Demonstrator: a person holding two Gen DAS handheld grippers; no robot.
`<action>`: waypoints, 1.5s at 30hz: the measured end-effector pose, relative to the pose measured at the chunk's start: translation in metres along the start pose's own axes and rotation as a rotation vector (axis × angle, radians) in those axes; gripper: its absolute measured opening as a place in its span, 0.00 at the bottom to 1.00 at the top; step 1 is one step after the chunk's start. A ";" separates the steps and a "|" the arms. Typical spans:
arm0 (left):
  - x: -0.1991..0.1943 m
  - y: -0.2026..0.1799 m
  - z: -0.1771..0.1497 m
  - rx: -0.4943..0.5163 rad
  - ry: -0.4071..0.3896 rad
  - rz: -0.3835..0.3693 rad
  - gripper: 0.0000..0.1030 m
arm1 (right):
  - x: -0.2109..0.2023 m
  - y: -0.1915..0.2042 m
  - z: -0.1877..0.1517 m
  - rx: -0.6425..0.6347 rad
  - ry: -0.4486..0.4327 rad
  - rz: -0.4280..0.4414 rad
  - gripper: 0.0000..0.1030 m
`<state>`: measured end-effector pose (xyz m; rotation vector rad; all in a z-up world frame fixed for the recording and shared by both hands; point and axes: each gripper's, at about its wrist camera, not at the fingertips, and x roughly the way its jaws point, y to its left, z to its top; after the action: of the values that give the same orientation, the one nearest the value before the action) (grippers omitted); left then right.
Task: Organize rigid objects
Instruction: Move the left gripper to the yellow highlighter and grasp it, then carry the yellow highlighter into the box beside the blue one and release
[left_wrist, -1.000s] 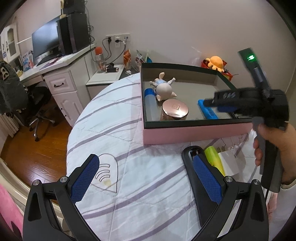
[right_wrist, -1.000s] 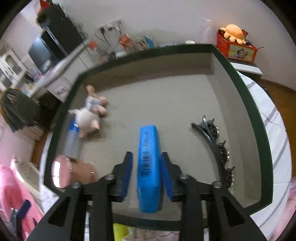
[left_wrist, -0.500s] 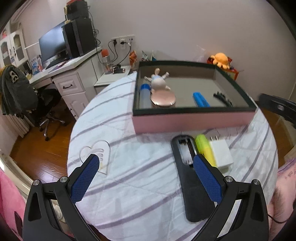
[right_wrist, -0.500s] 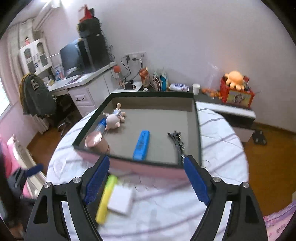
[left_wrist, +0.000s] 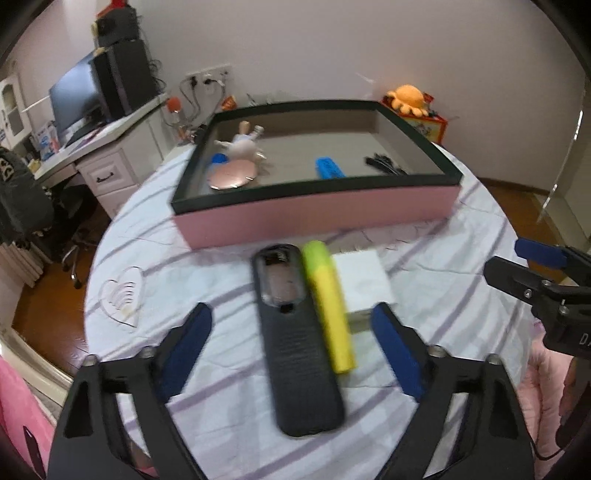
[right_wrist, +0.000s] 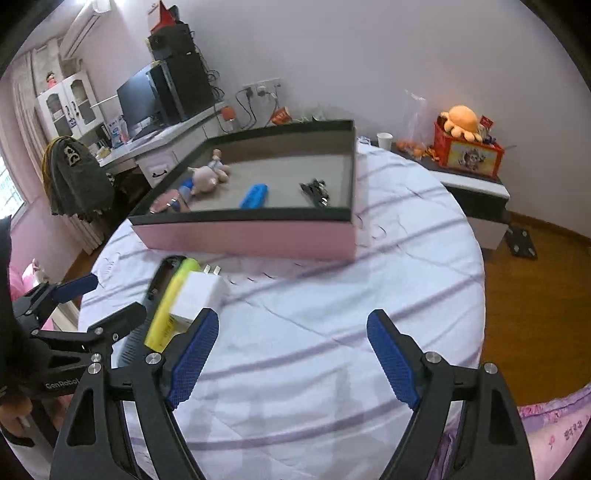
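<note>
Bedroom desk (right_wrist: 162, 136), round striped table (right_wrist: 388, 236), pink tray (right_wrist: 251, 236)

Pink box (left_wrist: 317, 218) with a dark green rim, grey inside. A blue bar (left_wrist: 328, 168) in it. White tablecloth (right_wrist: 332, 295) striped lilac. Black textured case (left_wrist: 295, 347), yellow-green marker (left_wrist: 328, 306), white charger (left_wrist: 364, 280). Blue pads on black gripper (right_wrist: 291, 354) fingers.

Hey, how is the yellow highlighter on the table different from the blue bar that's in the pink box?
The yellow highlighter lies out on the striped tablecloth, in front of the pink box; the blue bar lies inside it. The highlighter touches neighbours, a black case and a white charger; the blue bar lies apart from everything. The highlighter looks rounded, the blue bar flatter. Both are slim and lie flat.
</note>
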<state>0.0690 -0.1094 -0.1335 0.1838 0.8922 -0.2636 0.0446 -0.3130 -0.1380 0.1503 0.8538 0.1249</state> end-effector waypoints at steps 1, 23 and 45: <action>0.002 -0.004 0.000 0.007 0.011 -0.007 0.77 | 0.000 -0.002 -0.001 0.002 0.001 0.003 0.82; 0.021 -0.035 -0.003 0.056 0.081 -0.098 0.14 | 0.022 -0.033 -0.012 0.058 0.064 0.065 0.82; -0.029 0.021 -0.022 0.015 0.020 -0.187 0.13 | 0.032 0.005 -0.011 0.022 0.109 0.057 0.82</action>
<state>0.0418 -0.0797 -0.1234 0.1168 0.9287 -0.4426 0.0570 -0.3017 -0.1679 0.1898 0.9601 0.1780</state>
